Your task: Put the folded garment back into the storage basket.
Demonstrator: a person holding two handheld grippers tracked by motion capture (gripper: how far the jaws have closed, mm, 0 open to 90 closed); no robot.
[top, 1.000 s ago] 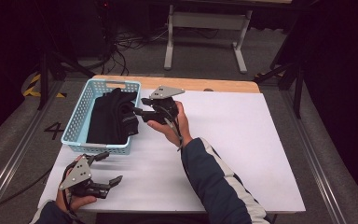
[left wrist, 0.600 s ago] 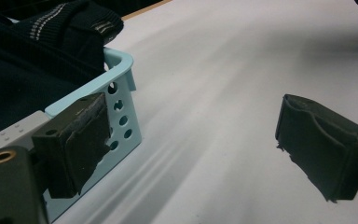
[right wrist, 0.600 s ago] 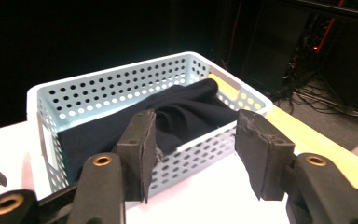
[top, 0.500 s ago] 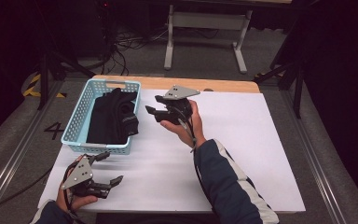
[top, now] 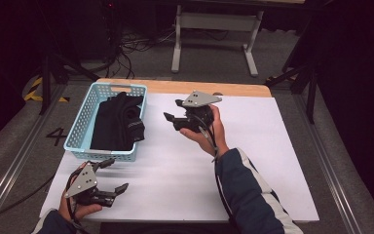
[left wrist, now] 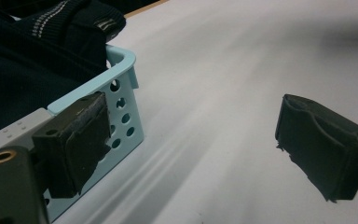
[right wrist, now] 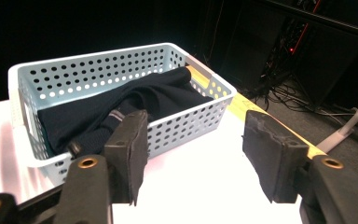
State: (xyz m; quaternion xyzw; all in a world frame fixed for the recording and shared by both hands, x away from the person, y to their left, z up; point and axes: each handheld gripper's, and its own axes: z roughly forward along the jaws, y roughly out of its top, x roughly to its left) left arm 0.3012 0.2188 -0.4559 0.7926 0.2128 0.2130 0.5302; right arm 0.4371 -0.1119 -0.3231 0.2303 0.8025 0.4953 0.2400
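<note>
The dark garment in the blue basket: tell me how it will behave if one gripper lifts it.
The dark garment lies crumpled and folded, so it is probably floppy and would drape and trail. Its knit looks soft, likely easy to pinch, not slippery. The perforated blue basket looks light and might drag along if the cloth snags.

One readable mark: a dark "4" on the grey floor. Sits just left of the blue basket.

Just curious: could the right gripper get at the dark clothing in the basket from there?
Probably yes: the right gripper is open beside the blue basket, whose top is uncovered above the dark clothing.
</note>
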